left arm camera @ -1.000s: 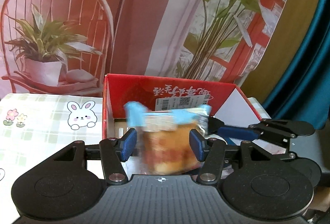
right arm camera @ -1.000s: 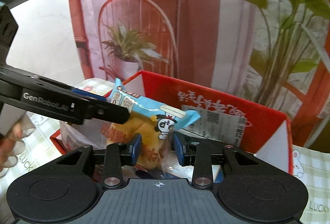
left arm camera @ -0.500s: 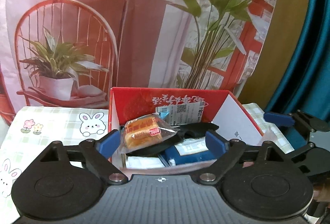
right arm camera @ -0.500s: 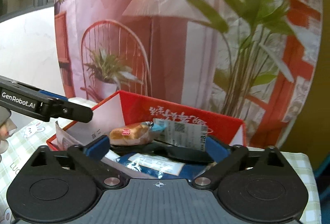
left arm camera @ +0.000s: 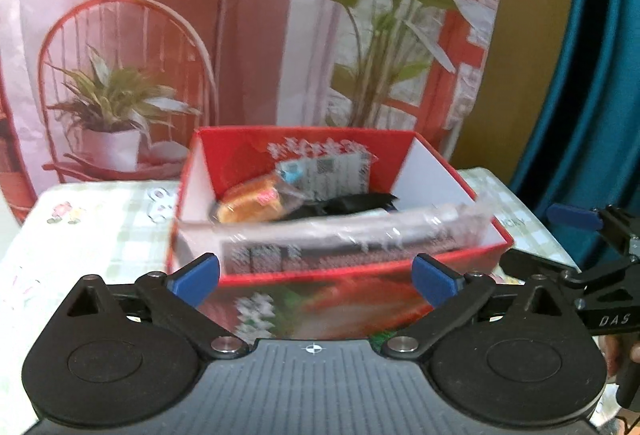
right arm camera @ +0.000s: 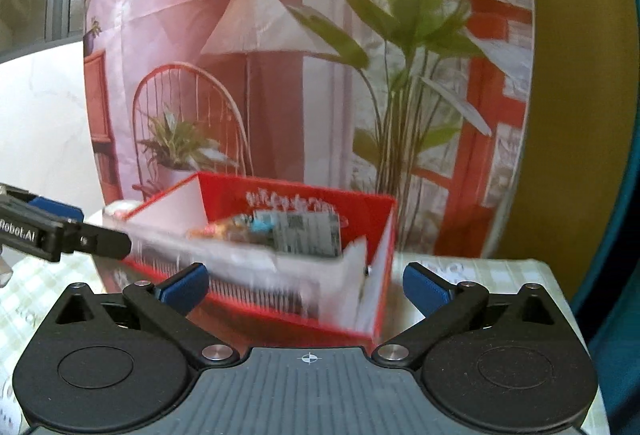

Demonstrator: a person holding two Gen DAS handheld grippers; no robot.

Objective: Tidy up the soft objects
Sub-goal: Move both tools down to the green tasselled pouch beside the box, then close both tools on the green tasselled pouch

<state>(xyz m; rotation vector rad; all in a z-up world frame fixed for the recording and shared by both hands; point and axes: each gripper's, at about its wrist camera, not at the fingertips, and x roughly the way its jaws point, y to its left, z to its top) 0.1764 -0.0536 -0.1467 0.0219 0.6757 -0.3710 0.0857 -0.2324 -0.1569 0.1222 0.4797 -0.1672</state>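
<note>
A red cardboard box [left arm camera: 312, 277] stands on the checked tablecloth, seen also in the right wrist view [right arm camera: 384, 231]. Inside lie a wrapped orange bread [left arm camera: 252, 201] [right arm camera: 224, 233], a black item [left arm camera: 352, 203] and a clear plastic packet [left arm camera: 360, 231] along the near wall, blurred in the right wrist view [right arm camera: 256, 267]. My left gripper [left arm camera: 316, 275] is open and empty, just short of the box's front wall. My right gripper [right arm camera: 304, 285] is open and empty, in front of the box's right corner. It also shows at the right of the left wrist view [left arm camera: 576, 219].
A printed backdrop [left arm camera: 240, 35] with a chair, lamp and plants hangs right behind the box. A teal curtain [left arm camera: 592, 75] hangs at the right. The checked tablecloth [left arm camera: 80, 235] extends left of the box; its right edge [right arm camera: 520, 275] lies just past the box.
Both grippers opened and let go of the wrapped bread, which now lies in the box. Both have drawn back and up from the box.
</note>
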